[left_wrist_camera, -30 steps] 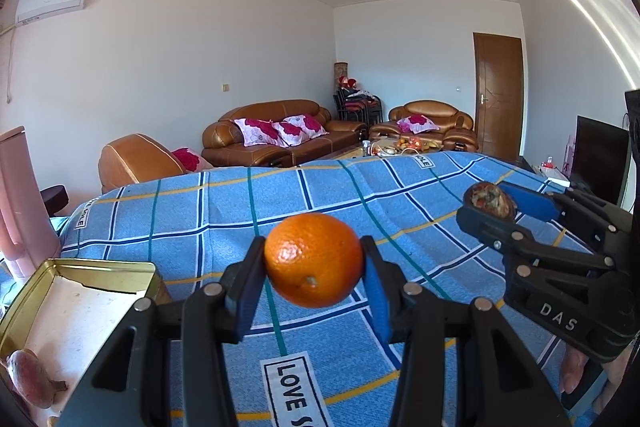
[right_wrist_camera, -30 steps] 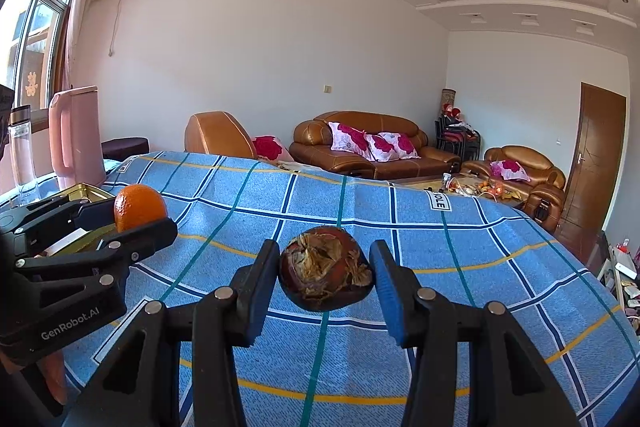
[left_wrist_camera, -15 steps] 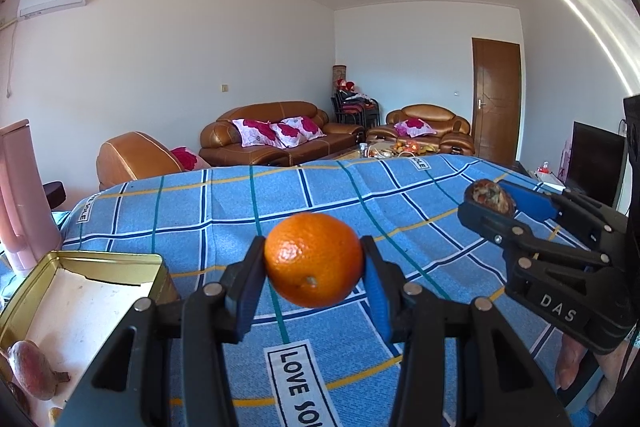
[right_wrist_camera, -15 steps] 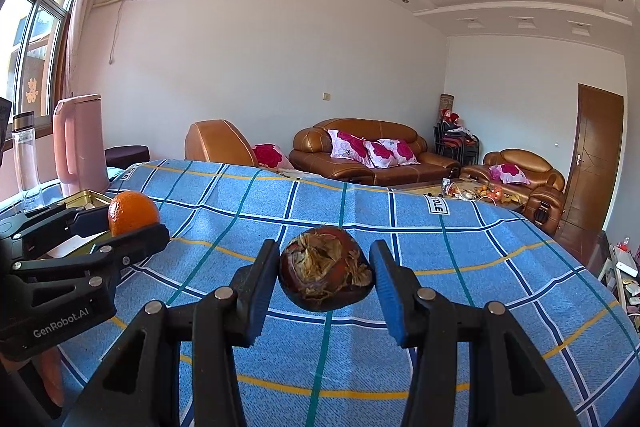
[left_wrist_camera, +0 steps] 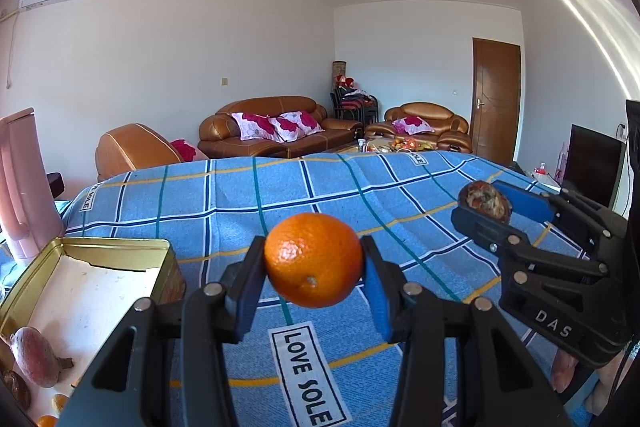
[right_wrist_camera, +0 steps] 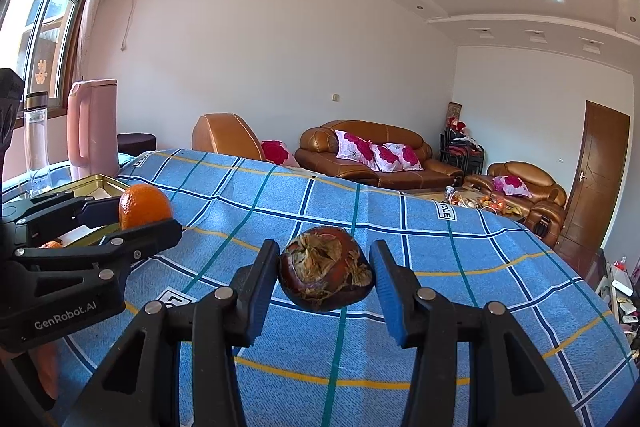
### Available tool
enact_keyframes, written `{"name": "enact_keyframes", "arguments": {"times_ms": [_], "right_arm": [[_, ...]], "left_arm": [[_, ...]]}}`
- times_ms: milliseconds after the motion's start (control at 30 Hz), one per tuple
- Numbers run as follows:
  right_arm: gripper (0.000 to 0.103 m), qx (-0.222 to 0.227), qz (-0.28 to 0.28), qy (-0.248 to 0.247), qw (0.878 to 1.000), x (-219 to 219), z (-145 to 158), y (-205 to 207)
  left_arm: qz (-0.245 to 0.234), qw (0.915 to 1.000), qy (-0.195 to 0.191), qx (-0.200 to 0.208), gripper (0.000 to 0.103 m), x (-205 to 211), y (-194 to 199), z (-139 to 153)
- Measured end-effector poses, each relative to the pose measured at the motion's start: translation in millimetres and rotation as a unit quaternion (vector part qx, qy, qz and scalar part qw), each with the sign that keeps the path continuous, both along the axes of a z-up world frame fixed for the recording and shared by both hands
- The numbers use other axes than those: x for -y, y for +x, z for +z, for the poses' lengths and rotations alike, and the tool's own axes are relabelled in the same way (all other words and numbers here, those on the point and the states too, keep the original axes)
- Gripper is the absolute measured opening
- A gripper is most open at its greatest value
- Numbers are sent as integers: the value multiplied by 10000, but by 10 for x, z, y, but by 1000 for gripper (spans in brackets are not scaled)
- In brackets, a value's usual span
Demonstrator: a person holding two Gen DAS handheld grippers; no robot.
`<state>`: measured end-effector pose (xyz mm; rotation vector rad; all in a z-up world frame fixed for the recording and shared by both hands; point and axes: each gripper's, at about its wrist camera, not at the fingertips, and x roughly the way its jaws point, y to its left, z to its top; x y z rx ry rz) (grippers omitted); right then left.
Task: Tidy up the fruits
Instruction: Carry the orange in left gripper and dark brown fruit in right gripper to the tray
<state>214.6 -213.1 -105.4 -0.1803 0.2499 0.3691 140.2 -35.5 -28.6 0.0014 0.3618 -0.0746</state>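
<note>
While the gold metal tin [left_wrist_camera: 96, 247] is cut off, the left gripper [left_wrist_camera: 314, 269] clamps a round orange [left_wrist_camera: 314, 259], the right gripper [right_wrist_camera: 325, 277] a dark brown dried-husk fruit [right_wrist_camera: 326, 273]; the blue checked cloth [left_wrist_camera: 304, 367] reads "LOVE SOLE".

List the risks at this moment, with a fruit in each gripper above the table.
1. The orange is round and pinched only at its sides by the left gripper; it may slip out and roll off the blue cloth.
2. The dark brown fruit in the right gripper looks dry and flaky; squeezing might crack it.
3. The gold tin sits near the table edge; a nudge could shift it.
</note>
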Motion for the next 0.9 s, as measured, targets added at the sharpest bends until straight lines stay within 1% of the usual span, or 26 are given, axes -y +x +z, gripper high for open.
{"name": "enact_keyframes", "arguments": {"times_ms": [133, 433, 900], "right_arm": [[49, -68, 62, 79, 9999, -16, -4, -77], [49, -76, 277, 72, 9996, -173, -15, -276], [49, -139, 484, 121, 9987, -372, -28, -508]], "left_arm": [[5, 10000, -12, 28, 48, -38, -62, 16], [-4, 9999, -6, 141, 48, -88, -240, 37], [67, 9997, -50, 232, 48, -282, -527, 91]]}}
